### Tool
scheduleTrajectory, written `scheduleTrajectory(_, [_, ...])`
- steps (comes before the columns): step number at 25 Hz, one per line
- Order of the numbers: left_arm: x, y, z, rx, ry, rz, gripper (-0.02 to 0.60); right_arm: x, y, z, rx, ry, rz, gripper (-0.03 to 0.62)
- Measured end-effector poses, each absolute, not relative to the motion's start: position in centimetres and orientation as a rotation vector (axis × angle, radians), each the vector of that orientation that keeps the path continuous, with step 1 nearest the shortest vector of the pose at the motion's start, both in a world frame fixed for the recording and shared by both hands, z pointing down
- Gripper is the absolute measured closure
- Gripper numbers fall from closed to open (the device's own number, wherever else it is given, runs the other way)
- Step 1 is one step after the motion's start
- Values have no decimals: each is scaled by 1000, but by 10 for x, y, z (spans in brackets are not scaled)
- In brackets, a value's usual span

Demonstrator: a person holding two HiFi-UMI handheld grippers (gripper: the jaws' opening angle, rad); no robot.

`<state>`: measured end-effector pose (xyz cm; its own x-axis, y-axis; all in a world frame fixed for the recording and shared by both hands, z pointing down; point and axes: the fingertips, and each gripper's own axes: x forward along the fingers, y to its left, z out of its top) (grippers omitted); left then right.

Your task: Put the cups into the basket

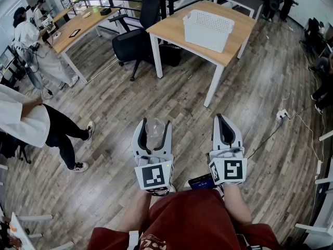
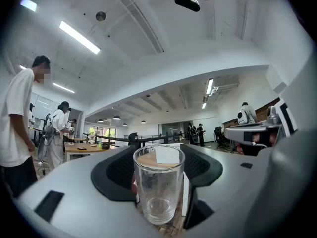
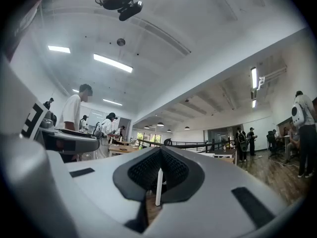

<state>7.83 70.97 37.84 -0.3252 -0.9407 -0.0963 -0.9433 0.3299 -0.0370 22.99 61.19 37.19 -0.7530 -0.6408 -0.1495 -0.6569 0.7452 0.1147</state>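
table (image 1: 169,29): light wood top, white legs, on plank floor (image 1: 130,98); reference point for every entry below

basket (image 1: 207,35): white, perforated walls, set on the table top, toward its right half

cup (image 1: 154,132) (image 2: 158,187): clear glass, upright, held in the air over the floor on the table's near side, well short of the table and well apart from the basket

left gripper (image 1: 154,124) (image 2: 158,150): jaws spread wide and clamped on the cup's two sides, dark pads against the glass; on the table's near side, pointing toward it

right gripper (image 1: 224,120) (image 3: 159,151): jaws pressed together at the tips, nothing pinched; on the table's near side, roughly in line with its front right leg

office chair (image 1: 132,40): black, just beside the table's left edge

person in white top (image 1: 21,121): standing well to the left of the table

power strip (image 1: 282,113): white, on the floor to the right of the table, cable attached
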Motion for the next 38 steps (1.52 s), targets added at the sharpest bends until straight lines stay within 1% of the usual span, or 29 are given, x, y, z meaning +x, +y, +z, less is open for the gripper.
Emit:
scheduleTrajectory(15, [92,707,379,-1752,2504,45,295,245,601,373,-1050,2848,235,583])
scheduleTrajectory(32, [119,677,387,-1749,2573,58,295,292,559,397,-1099,2841,145,582])
scheduleTrajectory(38, [126,664,386,-1783,2556,61,295,303,548,394,-1129,2835,168,582])
